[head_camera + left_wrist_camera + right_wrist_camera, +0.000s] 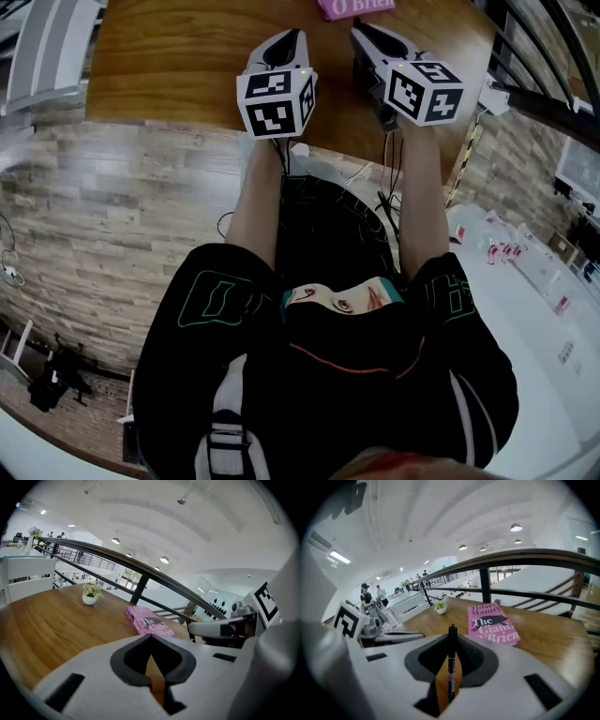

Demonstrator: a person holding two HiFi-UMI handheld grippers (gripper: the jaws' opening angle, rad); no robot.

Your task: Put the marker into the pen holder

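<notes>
A black marker (451,660) stands lengthwise between the jaws of my right gripper (452,638), which is shut on it; its cap end pokes out past the fingertips. In the head view the right gripper (364,36) hovers over the near part of the wooden table (187,56), and the marker is hidden there. My left gripper (291,39) floats beside it on the left. In its own view the left gripper (151,638) has its tips touching, with nothing between them. No pen holder shows in any view.
A pink book (492,622) lies on the table ahead of the right gripper, also seen as the pink book (147,622). A small potted plant (90,594) stands farther back. A dark railing (511,557) runs behind the table. White chairs (47,47) stand at left.
</notes>
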